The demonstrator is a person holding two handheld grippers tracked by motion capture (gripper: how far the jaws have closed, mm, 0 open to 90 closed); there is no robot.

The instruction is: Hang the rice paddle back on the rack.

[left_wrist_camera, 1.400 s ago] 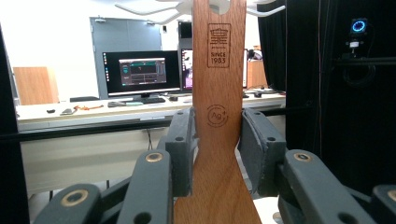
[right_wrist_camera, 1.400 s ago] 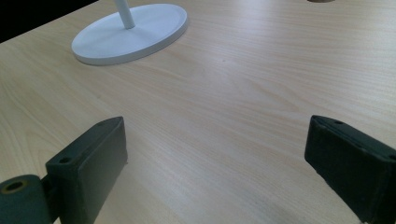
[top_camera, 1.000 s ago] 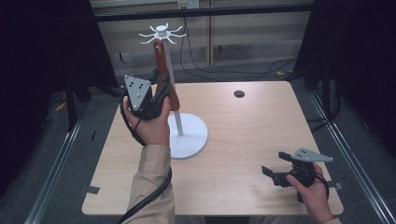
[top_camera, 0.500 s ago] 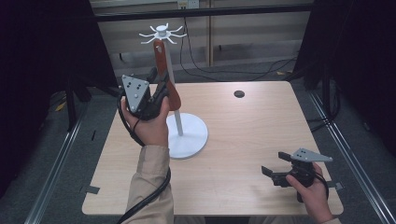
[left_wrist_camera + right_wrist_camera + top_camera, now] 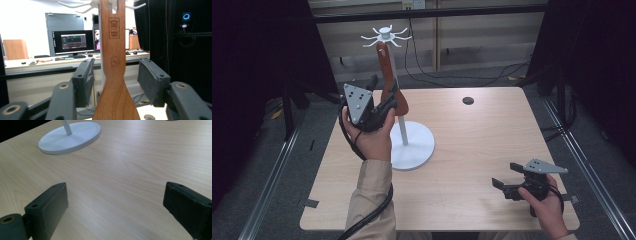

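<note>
Wooden spatula (image 5: 113, 62) hangs upright from white rack (image 5: 386, 35), far left of worktop (image 5: 472, 145). Left claw (image 5: 115, 75) straddles it, jaws apart, not touching. Right claw (image 5: 502, 184) also apart, near right.

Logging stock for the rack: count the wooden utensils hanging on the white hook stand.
1. A reddish-brown wooden spatula hangs from the white hook stand, at the table's left-centre, between the open jaws of the left gripper; none seems hidden.
</note>
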